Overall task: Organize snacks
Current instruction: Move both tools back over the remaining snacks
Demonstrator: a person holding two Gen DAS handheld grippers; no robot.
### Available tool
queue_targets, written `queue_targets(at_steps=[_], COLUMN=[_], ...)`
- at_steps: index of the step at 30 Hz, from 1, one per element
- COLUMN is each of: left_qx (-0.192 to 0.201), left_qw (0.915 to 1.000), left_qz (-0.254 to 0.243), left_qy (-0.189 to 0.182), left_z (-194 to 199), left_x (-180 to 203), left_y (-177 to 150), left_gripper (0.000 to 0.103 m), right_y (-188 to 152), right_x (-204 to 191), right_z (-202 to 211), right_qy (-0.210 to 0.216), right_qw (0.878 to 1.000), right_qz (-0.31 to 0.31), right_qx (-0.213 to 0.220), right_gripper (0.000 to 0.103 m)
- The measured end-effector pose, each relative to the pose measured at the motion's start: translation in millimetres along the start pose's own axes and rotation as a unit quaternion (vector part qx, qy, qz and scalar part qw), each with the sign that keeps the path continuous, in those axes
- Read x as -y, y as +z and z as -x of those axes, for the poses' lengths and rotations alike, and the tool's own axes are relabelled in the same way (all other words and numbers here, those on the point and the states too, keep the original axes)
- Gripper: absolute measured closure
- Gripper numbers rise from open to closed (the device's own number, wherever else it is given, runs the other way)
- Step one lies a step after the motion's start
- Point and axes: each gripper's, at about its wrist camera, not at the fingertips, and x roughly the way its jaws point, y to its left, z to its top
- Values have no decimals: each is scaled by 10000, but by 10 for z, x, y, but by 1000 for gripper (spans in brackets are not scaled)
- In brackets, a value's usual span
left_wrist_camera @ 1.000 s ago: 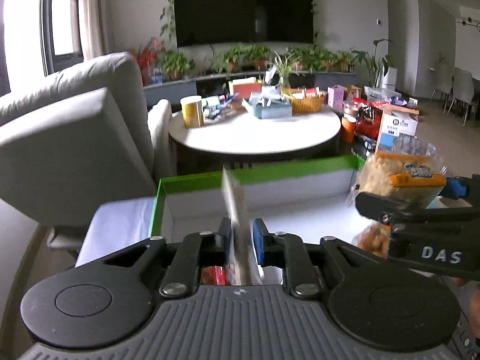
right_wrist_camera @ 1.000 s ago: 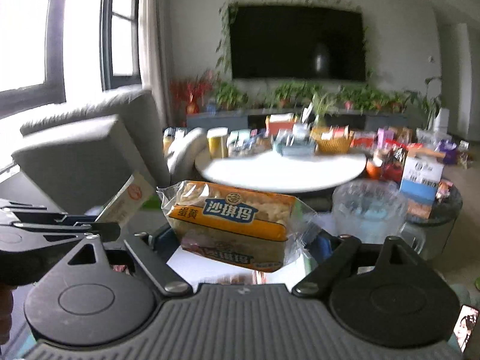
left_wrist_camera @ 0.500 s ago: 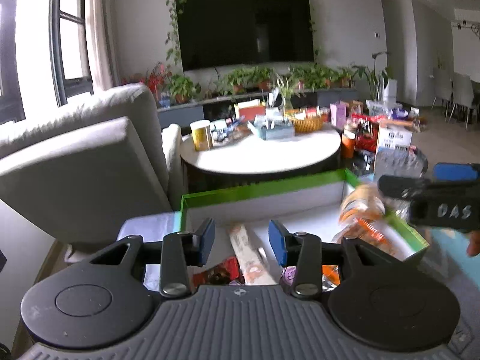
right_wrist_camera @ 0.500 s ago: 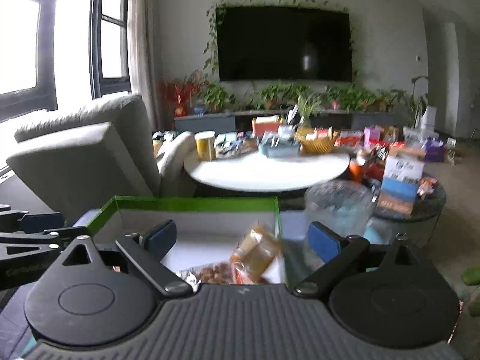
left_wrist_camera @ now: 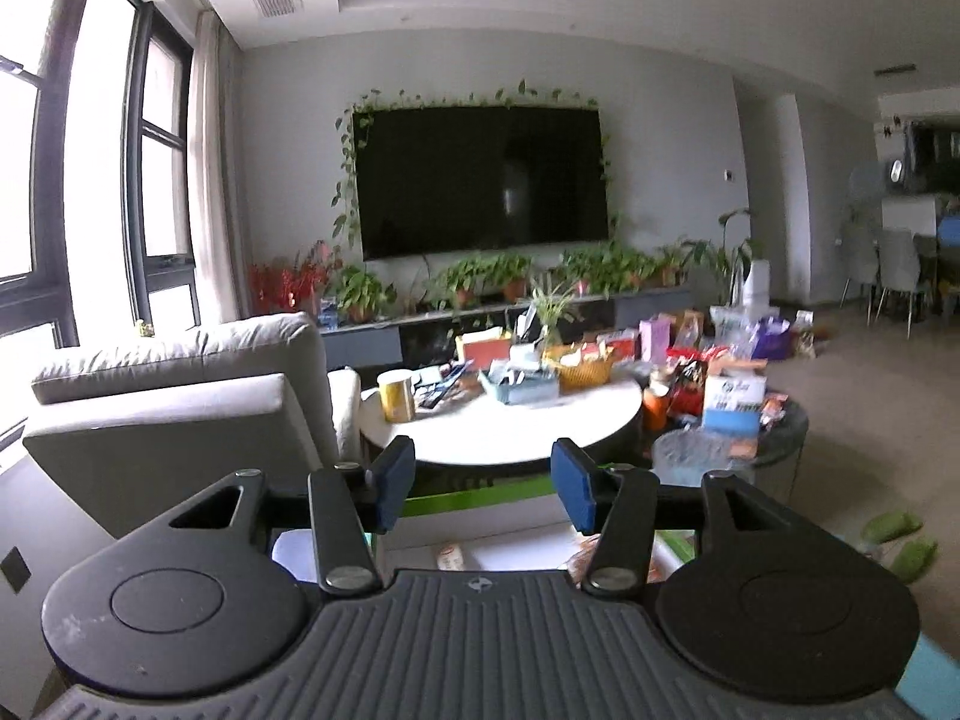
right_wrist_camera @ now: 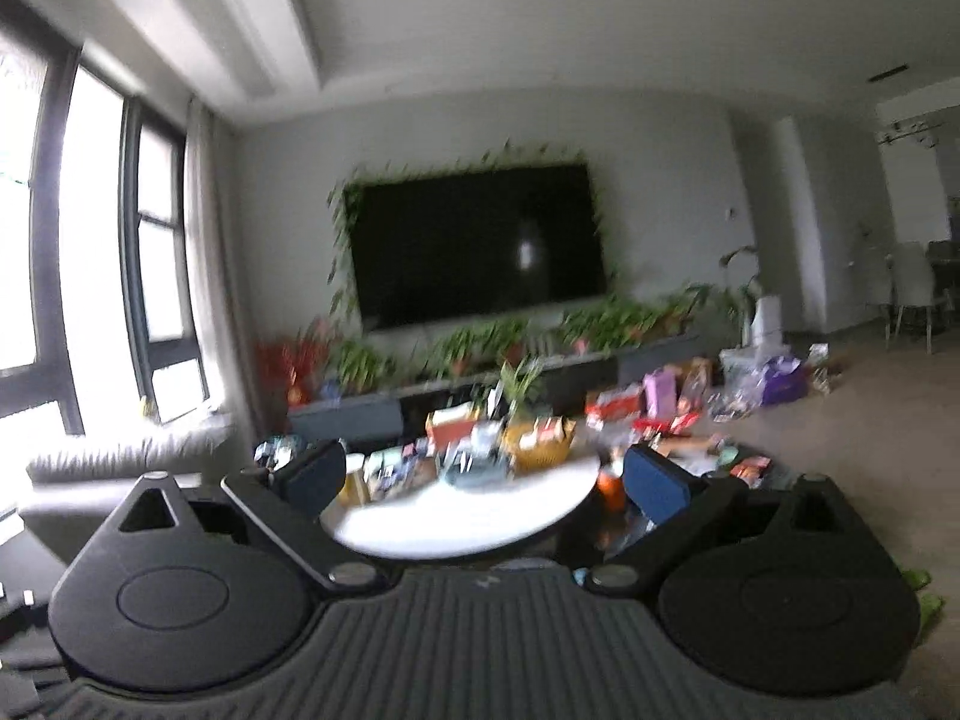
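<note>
- Left claw point(left_wrist_camera: 483, 492): jaws opening, blue pads apart, nothing between them.
- Just below and beyond the left claw: green-rimmed box point(left_wrist_camera: 474, 495), white inside. Snack packs point(left_wrist_camera: 450, 555) lie in it, mostly hidden behind the claw body; a second pack point(left_wrist_camera: 585, 555) shows beside the right finger.
- Right claw point(right_wrist_camera: 483, 477): jaws stand apart, about half open, empty. Frame blurred.
- Box is out of the right wrist view.
- Beyond both claws: round white desk point(left_wrist_camera: 510, 438), carrying a yellow can point(left_wrist_camera: 397, 399), a blue-grey tray point(left_wrist_camera: 522, 385) and a wicker basket point(left_wrist_camera: 581, 365) of packs at its far edge.
- Right of the desk: a lower dark round desk point(left_wrist_camera: 786, 426) crowded with more snacks, incl. a white-and-blue carton point(left_wrist_camera: 733, 399). Clear plastic tub point(left_wrist_camera: 699, 456) in front of it.
- Left: grey sofa point(left_wrist_camera: 180, 396), windows behind.
- Far wall: dark TV point(left_wrist_camera: 480, 180) framed by vine, potted plants point(left_wrist_camera: 480, 276) along the low unit below.
- Floor, lower right: green slippers point(left_wrist_camera: 900, 540).
</note>
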Motion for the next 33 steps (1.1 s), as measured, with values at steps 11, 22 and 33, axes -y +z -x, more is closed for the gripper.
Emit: queue_targets(at_steps=[11, 22, 33], left_qx=[-17, -942, -1542], left_qw=[9998, 9933, 9812], left_qz=[201, 662, 1161], left_qy=[-66, -94, 41], left_z=[386, 242, 167], left_x=[-108, -267, -491], left_y=[-123, -818, -1159], left_gripper=[44, 41, 41], right_y=[28, -1143, -1455], right_x=[139, 36, 102], right_z=[182, -163, -119], right_qy=[256, 1213, 1425], right_qw=[9977, 9829, 9775], right_qz=[603, 1161, 491], right_qx=[176, -761, -1473], right_gripper=[42, 41, 41])
